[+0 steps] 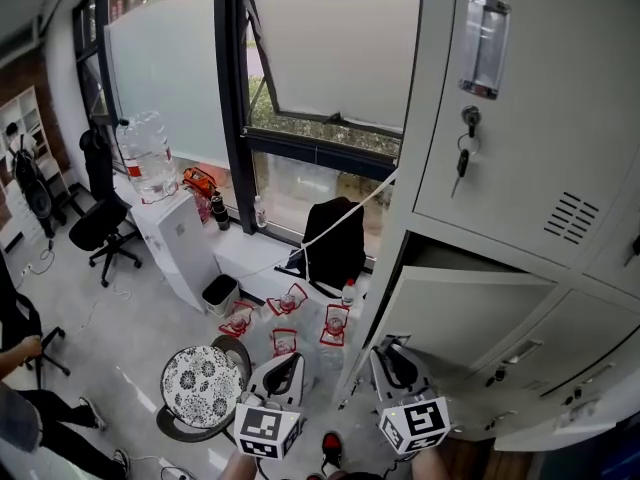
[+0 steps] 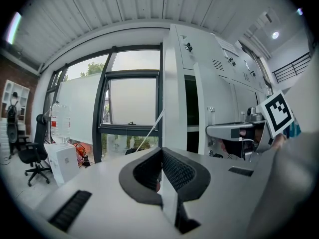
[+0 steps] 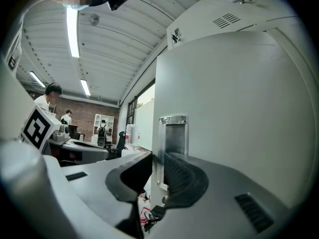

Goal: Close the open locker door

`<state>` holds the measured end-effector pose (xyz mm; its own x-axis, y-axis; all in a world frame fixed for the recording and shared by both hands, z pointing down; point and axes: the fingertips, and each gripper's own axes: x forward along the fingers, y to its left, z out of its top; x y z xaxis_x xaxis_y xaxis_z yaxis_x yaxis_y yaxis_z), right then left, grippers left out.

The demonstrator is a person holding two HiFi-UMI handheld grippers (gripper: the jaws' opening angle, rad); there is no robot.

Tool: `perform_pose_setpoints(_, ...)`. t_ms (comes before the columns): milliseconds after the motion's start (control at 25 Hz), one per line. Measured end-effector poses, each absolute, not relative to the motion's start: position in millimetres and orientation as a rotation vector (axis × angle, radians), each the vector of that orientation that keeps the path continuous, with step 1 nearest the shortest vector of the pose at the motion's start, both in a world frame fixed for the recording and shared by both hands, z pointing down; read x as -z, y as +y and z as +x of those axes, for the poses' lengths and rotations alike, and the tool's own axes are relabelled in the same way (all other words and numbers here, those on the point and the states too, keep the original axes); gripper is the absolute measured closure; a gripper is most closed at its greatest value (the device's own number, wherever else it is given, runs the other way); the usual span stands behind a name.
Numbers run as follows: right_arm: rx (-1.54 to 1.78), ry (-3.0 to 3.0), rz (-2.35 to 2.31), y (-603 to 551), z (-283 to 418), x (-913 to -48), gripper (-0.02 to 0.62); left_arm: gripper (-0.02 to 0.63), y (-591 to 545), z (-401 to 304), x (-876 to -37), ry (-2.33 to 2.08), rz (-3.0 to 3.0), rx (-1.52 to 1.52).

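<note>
Nearest me, low down, the two grippers sit side by side. The left gripper [image 1: 287, 365] has its jaws brought together, pad against pad, with nothing between them, and it points off toward the window. The right gripper [image 1: 392, 351] is up at the open locker door [image 1: 470, 318], which swings out from the lower row of the grey locker bank [image 1: 585, 88] on the right. Its jaws stand only a little apart. The door's free edge, just beside the recessed metal handle [image 3: 173, 133], shows in the narrow gap between them, though I see no firm pinch on it. Behind the door the compartment [image 1: 445, 256] gapes dark. Above it the upper door [image 1: 520, 118] lies flat shut, with a key [image 1: 463, 153] in its lock. On the floor to the left sits a round floral-patterned seat [image 1: 203, 383], and a little farther off a cluster of small red-and-white things [image 1: 290, 318] that I cannot identify. At the far left edge a seated person's hand [image 1: 28, 346] shows. Farther back a black bag [image 1: 335, 243] leans under the sill, near a small bin [image 1: 220, 290]. A white water dispenser [image 1: 178, 236] carries a big clear bottle [image 1: 150, 156], with a black office chair [image 1: 100, 230] to its left. Farthest is the window [image 1: 330, 48], its pane tilted outward.
</note>
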<state>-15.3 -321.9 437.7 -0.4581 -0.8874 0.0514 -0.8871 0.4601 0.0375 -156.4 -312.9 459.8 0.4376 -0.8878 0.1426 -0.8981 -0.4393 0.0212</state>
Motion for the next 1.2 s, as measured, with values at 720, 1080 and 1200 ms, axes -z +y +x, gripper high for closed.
perform_pose_setpoints(720,0.025,-2.556,1.69,-361,-10,-439,0.526,0.584,-350,-153,-462,-1.606,2.576,-0.174)
perform_pose_setpoints(1080,0.016,-2.509,1.758,-375,-4,-438,0.526,0.584,-352,-160,-465,-1.628,2.559,-0.194)
perform_pose_setpoints(1200,0.017,-2.502,1.768,-378,-3,-438,0.526,0.584,-354,-162,-466,-1.633,2.552,-0.199)
